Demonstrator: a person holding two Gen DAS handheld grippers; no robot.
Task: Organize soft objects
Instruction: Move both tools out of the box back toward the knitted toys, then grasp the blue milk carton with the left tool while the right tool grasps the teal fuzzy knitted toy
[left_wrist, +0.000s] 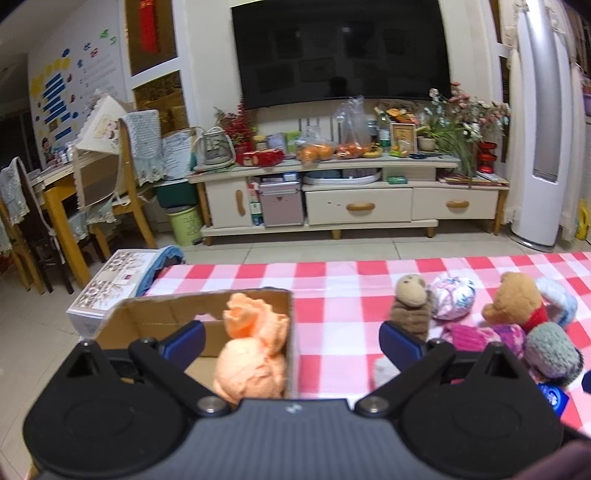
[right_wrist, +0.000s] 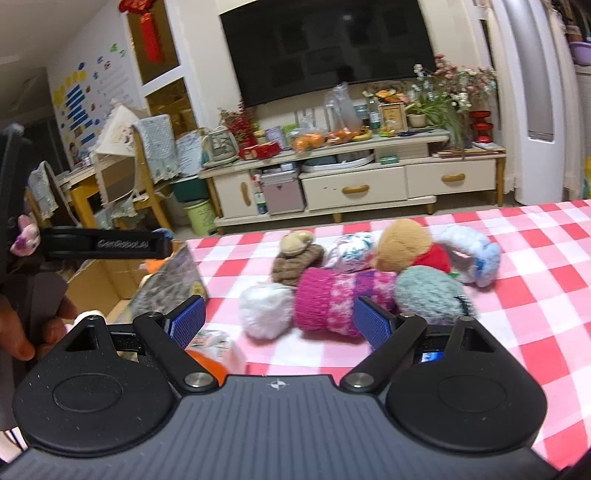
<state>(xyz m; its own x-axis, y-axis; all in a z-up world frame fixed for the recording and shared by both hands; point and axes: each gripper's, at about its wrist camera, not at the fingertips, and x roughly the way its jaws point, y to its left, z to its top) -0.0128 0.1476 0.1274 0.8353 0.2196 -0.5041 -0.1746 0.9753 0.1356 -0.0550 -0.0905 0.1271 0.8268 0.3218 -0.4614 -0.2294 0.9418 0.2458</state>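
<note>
Both your grippers are spread wide and empty. Your left gripper (left_wrist: 291, 338) hovers over the open brown cardboard box (left_wrist: 155, 314), the crumpled orange cloth (left_wrist: 255, 347) lying between its fingers. Your right gripper (right_wrist: 279, 321) faces the pink-and-magenta knitted sock (right_wrist: 328, 306), close ahead between its fingers. Closing there may also drag the fluffy white ball (right_wrist: 264, 310) touching it. Only "GenRobot.AI" reads, roughly, left of the fingers.

Warm indoor light, soft shadows, slight motion blur — fisheye bending at edges
</note>
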